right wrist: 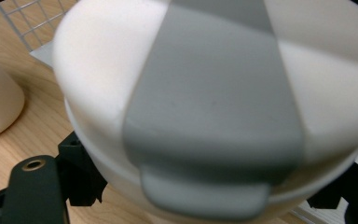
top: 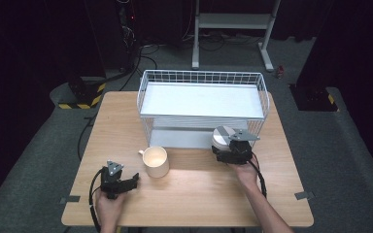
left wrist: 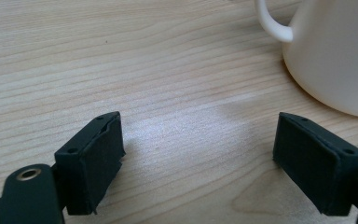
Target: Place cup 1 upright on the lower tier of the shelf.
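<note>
While its two black jaws stand wide at either flank of a round white container with a grey strap lid (right wrist: 214, 116), the right gripper (top: 232, 151) has that container clamped between the pads, the body filling the space from one pad to the other in the right gripper view. In the high view the container (top: 222, 137) sits at about twelve o'clock from the right hand (top: 246, 171), just at the front lower edge of the white wire rack (top: 201, 77), near the rack's five o'clock corner. The left gripper (top: 119, 180) has its jaws spread well apart with nothing between them; in the left gripper view only bare wood of the table (left wrist: 121, 70) lies in the gap. It rests low over the table at roughly seven o'clock of the tabletop, held by the left hand (top: 109, 204). A cream mug (top: 155, 161) stands upright on the wood at about two o'clock from the left gripper, near it but apart, its handle turned toward ten o'clock; in the left gripper view the mug (left wrist: 335, 56) appears at the upper right, beyond the right-hand pad. The mug lies between the two grippers, at nine o'clock from the container and well apart from it. The rack occupies the twelve o'clock half of the table, its flat white shelf lying over a lower tier.
</note>
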`<state>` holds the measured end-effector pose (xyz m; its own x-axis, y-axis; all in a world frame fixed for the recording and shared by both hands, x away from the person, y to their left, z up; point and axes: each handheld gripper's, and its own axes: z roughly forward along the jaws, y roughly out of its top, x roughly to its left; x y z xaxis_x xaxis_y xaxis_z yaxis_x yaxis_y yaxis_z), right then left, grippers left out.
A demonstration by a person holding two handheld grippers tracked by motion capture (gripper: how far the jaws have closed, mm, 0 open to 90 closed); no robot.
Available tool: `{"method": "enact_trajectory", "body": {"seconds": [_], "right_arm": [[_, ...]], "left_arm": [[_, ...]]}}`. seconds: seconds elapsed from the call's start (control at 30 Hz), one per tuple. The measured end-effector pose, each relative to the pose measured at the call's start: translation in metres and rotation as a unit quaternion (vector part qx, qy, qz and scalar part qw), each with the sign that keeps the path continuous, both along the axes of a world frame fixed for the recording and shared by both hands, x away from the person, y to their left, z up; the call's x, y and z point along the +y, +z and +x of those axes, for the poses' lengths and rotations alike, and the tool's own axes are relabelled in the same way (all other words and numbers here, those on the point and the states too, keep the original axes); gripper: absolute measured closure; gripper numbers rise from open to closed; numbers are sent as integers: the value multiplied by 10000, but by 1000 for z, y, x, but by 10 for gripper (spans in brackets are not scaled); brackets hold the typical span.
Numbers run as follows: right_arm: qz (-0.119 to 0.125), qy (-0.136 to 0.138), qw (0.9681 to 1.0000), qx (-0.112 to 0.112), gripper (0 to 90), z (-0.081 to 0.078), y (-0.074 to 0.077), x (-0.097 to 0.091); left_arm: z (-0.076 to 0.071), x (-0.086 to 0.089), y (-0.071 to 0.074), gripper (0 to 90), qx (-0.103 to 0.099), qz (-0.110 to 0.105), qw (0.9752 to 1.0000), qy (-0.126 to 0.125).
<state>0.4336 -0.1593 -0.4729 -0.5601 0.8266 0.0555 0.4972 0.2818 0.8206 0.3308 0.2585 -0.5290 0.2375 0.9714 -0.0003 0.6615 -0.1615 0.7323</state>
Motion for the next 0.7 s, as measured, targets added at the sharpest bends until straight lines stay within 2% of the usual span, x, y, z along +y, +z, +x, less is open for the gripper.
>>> {"method": "enact_trajectory", "body": {"seconds": [0.23,0.7], "right_arm": [[-107,-74,9999,-18,188,9,-1,3],[-89,-124,9998,-97,188,17,-4,4]], "left_arm": [[0,0,0,166,0,0,10000,1],[0,0,0,166,-9,1,10000,5]]}}
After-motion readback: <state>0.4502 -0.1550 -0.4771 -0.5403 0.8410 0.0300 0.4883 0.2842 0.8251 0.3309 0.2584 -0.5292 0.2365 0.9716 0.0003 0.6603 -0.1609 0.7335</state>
